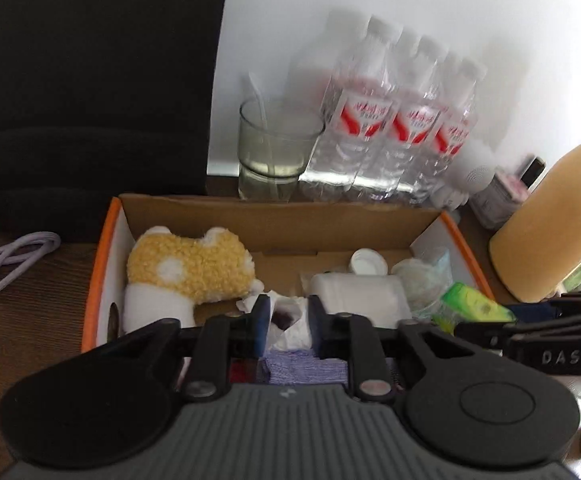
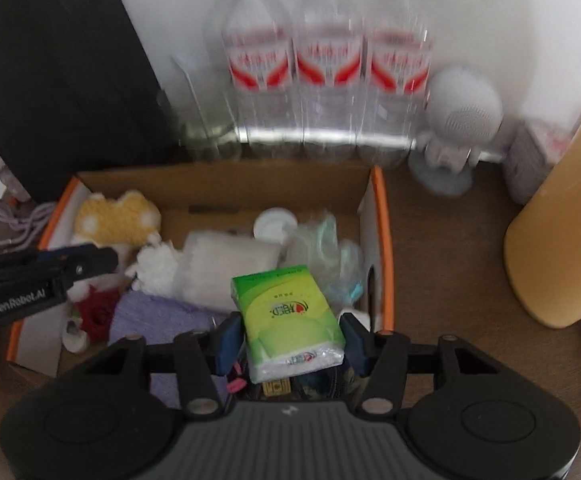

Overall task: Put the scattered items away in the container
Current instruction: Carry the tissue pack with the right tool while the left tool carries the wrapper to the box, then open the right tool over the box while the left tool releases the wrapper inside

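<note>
Right gripper (image 2: 290,340) pinches a glossy green tissue pack (image 2: 290,320) over the cardboard box (image 2: 226,184); left gripper (image 1: 289,322) sits half-open above crumpled paper (image 1: 286,320), gripping nothing.

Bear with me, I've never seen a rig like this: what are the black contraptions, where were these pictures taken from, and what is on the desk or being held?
There is no robot here. A person holds a two-finger gripper in each hand, and each gripper carries a wide-angle camera looking along its fingers. One picture comes from the left gripper, the other from the right gripper.

Both hang over an orange-edged cardboard box on a wooden desk. The box already holds a yellow plush toy and other small items. Behind it stand water bottles and a glass.

The right gripper clamps a green tissue pack. A crumpled tissue sits between the left jaws, which look open rather than pressing on it.
</note>
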The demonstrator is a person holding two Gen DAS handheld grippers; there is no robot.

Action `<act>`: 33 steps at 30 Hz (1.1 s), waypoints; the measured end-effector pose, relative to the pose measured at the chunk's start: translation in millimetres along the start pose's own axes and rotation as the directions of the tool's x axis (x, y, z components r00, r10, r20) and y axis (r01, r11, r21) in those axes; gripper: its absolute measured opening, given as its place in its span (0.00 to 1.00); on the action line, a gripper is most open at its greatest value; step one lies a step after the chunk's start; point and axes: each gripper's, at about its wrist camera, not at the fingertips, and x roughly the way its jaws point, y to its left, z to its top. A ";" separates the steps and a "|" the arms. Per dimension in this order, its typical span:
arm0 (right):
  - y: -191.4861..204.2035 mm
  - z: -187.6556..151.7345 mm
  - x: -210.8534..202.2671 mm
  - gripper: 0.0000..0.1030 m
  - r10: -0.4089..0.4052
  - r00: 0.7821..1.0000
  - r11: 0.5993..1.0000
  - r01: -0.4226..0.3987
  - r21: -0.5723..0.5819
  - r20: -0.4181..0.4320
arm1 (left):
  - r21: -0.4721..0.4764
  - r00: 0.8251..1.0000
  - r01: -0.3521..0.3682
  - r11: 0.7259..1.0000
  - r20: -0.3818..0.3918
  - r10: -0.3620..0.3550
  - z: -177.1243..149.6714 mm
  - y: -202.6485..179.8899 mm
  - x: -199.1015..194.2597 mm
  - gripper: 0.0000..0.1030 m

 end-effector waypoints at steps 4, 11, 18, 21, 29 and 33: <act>-2.9 3.0 8.2 0.59 0.032 0.999 0.999 -0.032 0.004 -0.029 | -0.008 1.000 -0.028 1.000 0.007 0.028 1.5 5.5 7.8 0.57; 6.8 27.2 26.3 0.78 0.004 0.997 0.999 -0.001 0.041 -0.075 | -0.088 0.984 -0.110 0.990 -0.148 0.096 8.8 7.4 15.3 0.83; 23.0 13.0 25.0 0.78 -0.004 0.995 1.000 0.006 0.024 -0.099 | -0.040 0.950 -0.276 0.960 -0.161 0.266 -4.3 2.0 -6.5 0.93; 31.6 -2.3 -10.8 0.78 -0.006 1.000 1.000 0.006 -0.006 0.027 | -0.021 0.925 -0.380 0.925 -0.041 0.379 -22.1 -10.1 -35.8 0.98; 37.4 -114.7 -83.3 0.86 0.014 0.766 0.994 0.058 -0.091 0.642 | 0.003 0.828 -0.355 0.935 0.466 0.313 -112.1 -39.3 -117.9 1.00; 39.5 -147.5 -101.1 0.86 0.042 0.701 0.993 0.050 -0.107 0.712 | -0.022 0.808 -0.285 0.958 0.532 0.253 -144.8 -43.9 -140.5 1.00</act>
